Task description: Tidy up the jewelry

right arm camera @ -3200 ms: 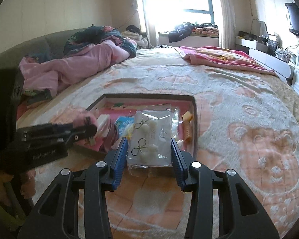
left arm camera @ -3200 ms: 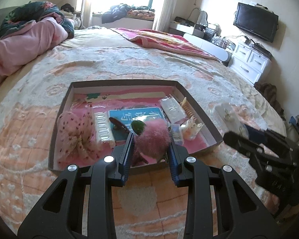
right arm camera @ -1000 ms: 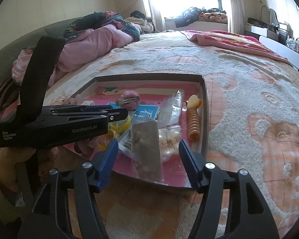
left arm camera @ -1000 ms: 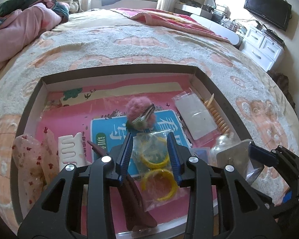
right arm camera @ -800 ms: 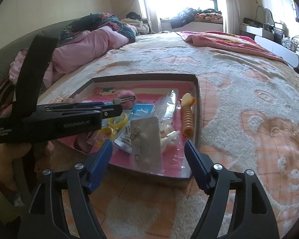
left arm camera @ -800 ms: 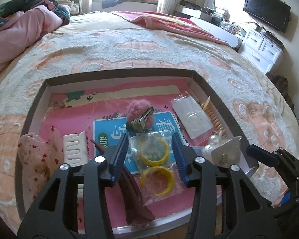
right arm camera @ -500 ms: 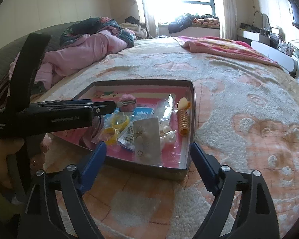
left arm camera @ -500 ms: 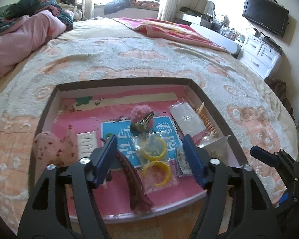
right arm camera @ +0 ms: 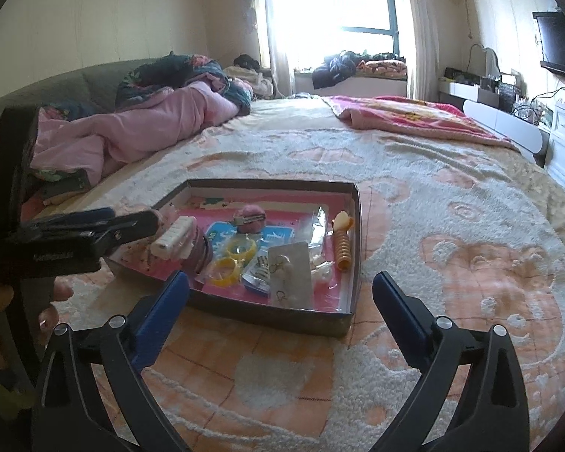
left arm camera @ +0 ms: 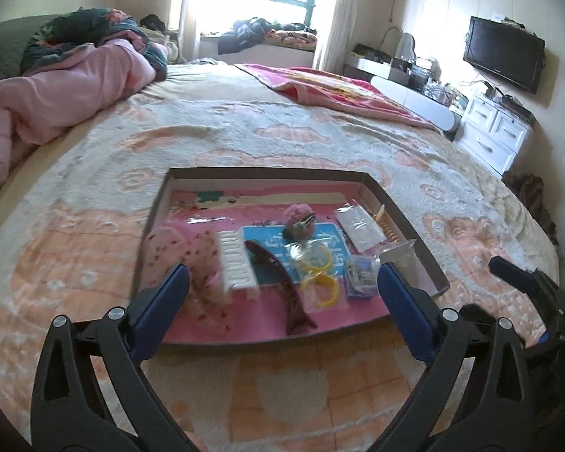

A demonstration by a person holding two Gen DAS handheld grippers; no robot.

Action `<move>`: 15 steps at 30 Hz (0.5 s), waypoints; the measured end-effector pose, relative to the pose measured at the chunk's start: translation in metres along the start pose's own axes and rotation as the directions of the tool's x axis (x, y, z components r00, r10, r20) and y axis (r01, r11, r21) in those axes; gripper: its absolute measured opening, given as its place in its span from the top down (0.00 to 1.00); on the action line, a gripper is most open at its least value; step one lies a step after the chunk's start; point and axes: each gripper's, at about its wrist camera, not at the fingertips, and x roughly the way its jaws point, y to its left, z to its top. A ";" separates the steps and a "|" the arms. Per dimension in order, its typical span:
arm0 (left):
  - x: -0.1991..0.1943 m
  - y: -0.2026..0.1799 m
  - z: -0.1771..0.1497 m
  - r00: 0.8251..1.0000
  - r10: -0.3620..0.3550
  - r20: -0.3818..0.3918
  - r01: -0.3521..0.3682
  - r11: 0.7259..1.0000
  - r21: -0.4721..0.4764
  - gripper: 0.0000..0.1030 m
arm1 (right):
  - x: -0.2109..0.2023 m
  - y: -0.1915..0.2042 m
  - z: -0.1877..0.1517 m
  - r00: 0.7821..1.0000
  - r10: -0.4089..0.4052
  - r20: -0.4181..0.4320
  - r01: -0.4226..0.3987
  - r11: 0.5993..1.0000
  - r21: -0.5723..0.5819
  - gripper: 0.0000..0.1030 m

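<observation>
The left wrist view shows the left gripper point(left arm camera: 282, 282) low in the frame, its blue jaws opening wide with nothing pinched between them. Past them, in the middle of the frame, a shallow box point(left arm camera: 414, 226) with dark walls and a pink floor sits on a fuzzy bedspread point(left arm camera: 282, 384). Inside the box lie a white hair comb point(left arm camera: 237, 263), a long brown hair clip point(left arm camera: 278, 286), two yellow bangles in a clear bag point(left arm camera: 318, 267), a fluffy pink pom-pom clip point(left arm camera: 299, 218), a small blue packet point(left arm camera: 361, 277) and a spotted pink cloth point(left arm camera: 169, 248) on the left side. A pink quilt point(left arm camera: 56, 90) is bunched up at the upper left, and a TV point(left arm camera: 504, 58) hangs at the upper right. In the right wrist view the right gripper point(right arm camera: 280, 290) is at the bottom, its jaws opening wide too, holding nothing. A card of earrings point(right arm camera: 292, 275) leans in the near part of the box, beside an orange spiral hair tie point(right arm camera: 342, 245) by the right wall. The left gripper reaches in from the left of this frame and hides part of the box's left side; a hand's fingers point(right arm camera: 52, 301) show under it.
</observation>
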 end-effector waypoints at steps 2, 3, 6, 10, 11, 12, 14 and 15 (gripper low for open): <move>-0.010 0.002 -0.005 1.000 0.019 0.016 -0.019 1.000 0.003 0.11 | -0.005 0.001 0.000 1.000 0.002 0.013 -0.002 1.000 0.006 0.07; -0.013 0.003 -0.008 1.000 0.023 0.020 -0.023 1.000 0.004 0.11 | -0.009 0.003 -0.001 1.000 0.003 0.022 -0.004 1.000 0.008 0.07; -0.023 0.005 -0.017 0.999 0.034 0.033 -0.034 0.999 0.000 0.11 | -0.018 0.007 -0.004 0.999 -0.002 0.047 0.001 1.000 0.009 0.06; -0.034 0.010 -0.028 0.998 0.046 0.050 -0.045 0.999 -0.023 0.11 | -0.030 0.012 -0.011 0.997 0.002 0.075 -0.003 1.000 0.017 0.06; -0.037 0.011 -0.032 0.997 0.048 0.056 -0.046 0.999 -0.028 0.11 | -0.033 0.013 -0.013 0.997 0.000 0.083 -0.002 1.000 0.018 0.06; -0.039 0.011 -0.036 0.997 0.048 0.062 -0.046 0.999 -0.029 0.11 | -0.035 0.015 -0.016 0.996 0.002 0.090 -0.003 1.000 0.019 0.06; -0.044 0.012 -0.044 0.996 0.052 0.073 -0.050 0.998 -0.028 0.11 | -0.039 0.017 -0.020 0.995 0.005 0.100 -0.007 1.000 0.016 0.06; -0.045 0.012 -0.049 0.996 0.055 0.077 -0.053 0.998 -0.029 0.11 | -0.042 0.018 -0.023 0.994 0.005 0.107 -0.006 1.000 0.014 0.06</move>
